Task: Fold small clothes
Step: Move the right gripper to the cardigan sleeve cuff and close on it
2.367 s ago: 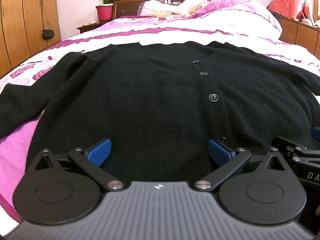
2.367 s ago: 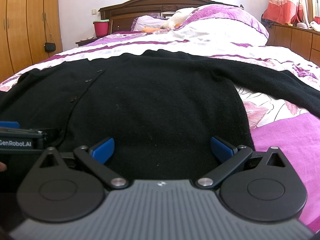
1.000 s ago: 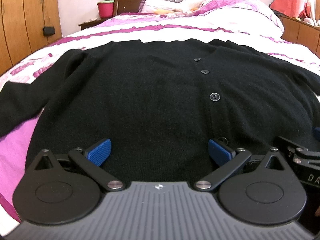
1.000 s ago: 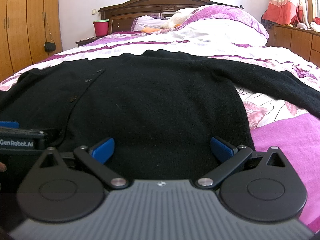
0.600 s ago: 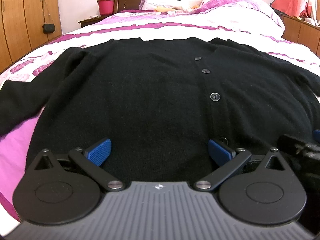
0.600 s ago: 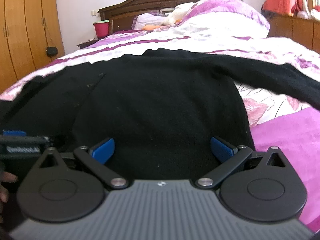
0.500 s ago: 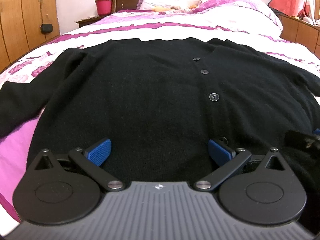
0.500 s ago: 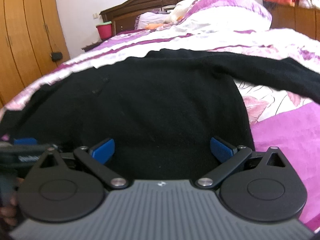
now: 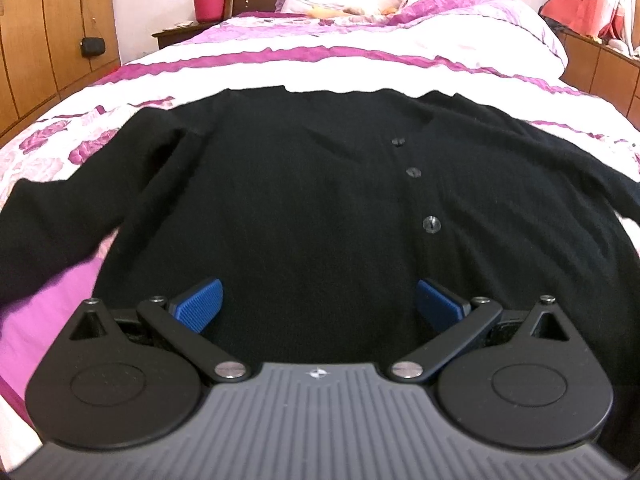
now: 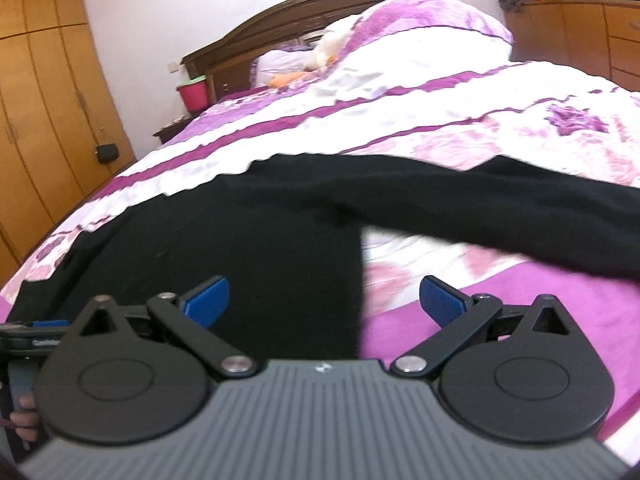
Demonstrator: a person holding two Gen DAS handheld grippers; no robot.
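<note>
A black buttoned cardigan (image 9: 304,200) lies spread flat on the bed, buttons up, both sleeves stretched out sideways. My left gripper (image 9: 318,306) is open above the lower hem, left of the button row, with nothing between its blue pads. My right gripper (image 10: 324,300) is open too, over the cardigan's right side edge (image 10: 358,280), just below the right sleeve (image 10: 500,220). The right wrist view is blurred by motion. The left gripper's body (image 10: 36,338) shows at the right wrist view's left edge.
The bed carries a white and purple floral cover (image 9: 360,64) with pillows (image 9: 400,4) at the headboard. Wooden wardrobes (image 10: 44,120) stand to the left, a red bucket (image 9: 208,2) on a bedside stand, low wooden drawers (image 10: 580,36) to the right.
Both grippers have risen and tipped downward. The right one has also swung to the right, from over the cardigan's body to its side edge. Both have stayed open.
</note>
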